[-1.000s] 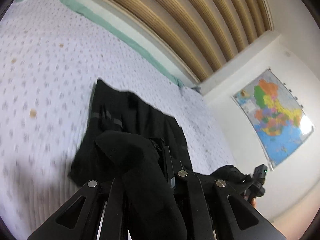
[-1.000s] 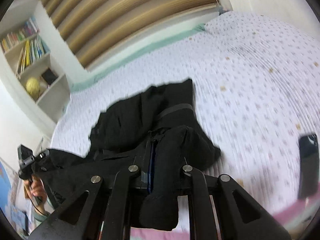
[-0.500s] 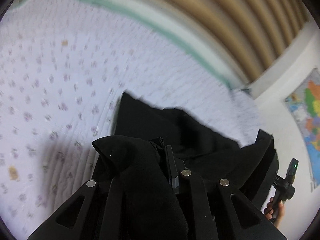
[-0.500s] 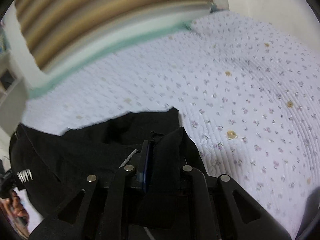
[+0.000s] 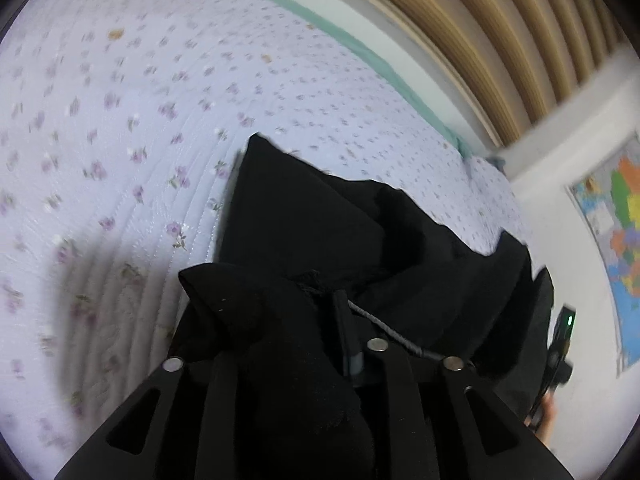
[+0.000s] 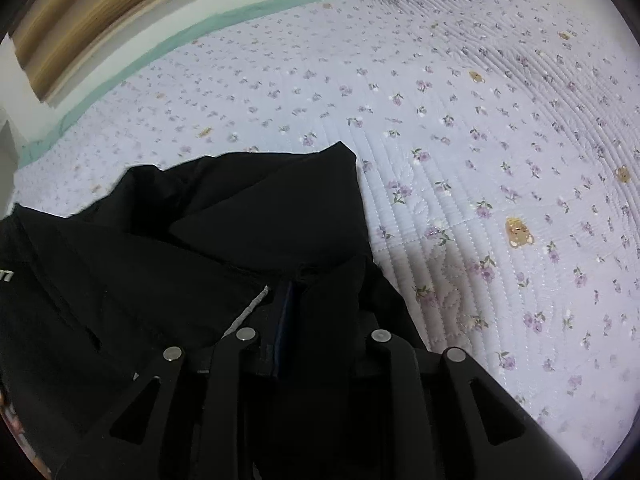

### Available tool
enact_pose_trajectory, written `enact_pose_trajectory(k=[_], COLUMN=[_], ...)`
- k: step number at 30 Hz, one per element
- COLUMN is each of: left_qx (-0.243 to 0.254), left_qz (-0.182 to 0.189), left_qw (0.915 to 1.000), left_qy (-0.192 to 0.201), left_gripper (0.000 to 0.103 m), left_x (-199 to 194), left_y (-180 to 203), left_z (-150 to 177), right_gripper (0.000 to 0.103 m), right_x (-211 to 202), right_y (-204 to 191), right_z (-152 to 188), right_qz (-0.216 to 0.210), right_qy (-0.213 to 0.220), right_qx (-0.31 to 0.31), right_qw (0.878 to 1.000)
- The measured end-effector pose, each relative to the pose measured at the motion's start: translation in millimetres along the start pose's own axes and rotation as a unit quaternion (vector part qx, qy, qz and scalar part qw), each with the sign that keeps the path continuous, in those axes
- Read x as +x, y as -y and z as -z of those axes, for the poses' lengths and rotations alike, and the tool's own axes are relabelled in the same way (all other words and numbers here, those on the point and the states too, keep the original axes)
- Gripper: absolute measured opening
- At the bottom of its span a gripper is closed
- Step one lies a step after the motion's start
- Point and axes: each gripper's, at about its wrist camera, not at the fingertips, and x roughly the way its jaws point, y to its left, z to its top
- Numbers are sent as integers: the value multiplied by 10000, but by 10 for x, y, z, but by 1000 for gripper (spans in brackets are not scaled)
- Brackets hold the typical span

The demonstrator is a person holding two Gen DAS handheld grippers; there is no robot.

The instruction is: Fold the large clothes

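A black garment lies in loose folds on a lilac flowered quilt. A bunch of it, with a drawstring, is draped over my left gripper. Its jaws are opening, and cloth still fills the gap between them. In the right wrist view the same garment spreads to the left over the quilt. My right gripper is low over its near edge, jaws opening, with a fold still against the blue pad. A hand at the right edge holds the right gripper's body.
A green edging runs along the bed's far side, below a wall of wooden slats. A coloured map hangs on the white wall to the right. Bare quilt stretches far to the right of the garment in the right wrist view.
Both grippers have come down and forward toward the bed with the garment's edge, laying it over the rest. The bookshelf and the dark phone have left the right wrist view.
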Motion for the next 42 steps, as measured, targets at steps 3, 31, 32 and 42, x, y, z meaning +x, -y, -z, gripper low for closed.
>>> enact_pose_trajectory(k=[3, 31, 32, 42], left_qx=[333, -394, -506, 459], left_qz=[242, 1057, 1164, 463], left_qw=[9991, 9933, 9915, 9965], left_qy=[-76, -249, -274, 514], left_gripper=[44, 81, 80, 10], left_x=[-329, -76, -6, -445], left_y=[95, -462, -480, 98], left_z=[-26, -561, -576, -577], right_gripper=[45, 92, 92, 15], right_x=[-302, 209, 305, -363], right_y=[109, 299, 322, -87], right_z=[-2, -728, -750, -498], right_qz=[-411, -734, -904, 415], right_qy=[42, 208, 83, 1355], right_qx=[57, -669, -571, -1683], right_qw=[9991, 9948, 9942, 9755])
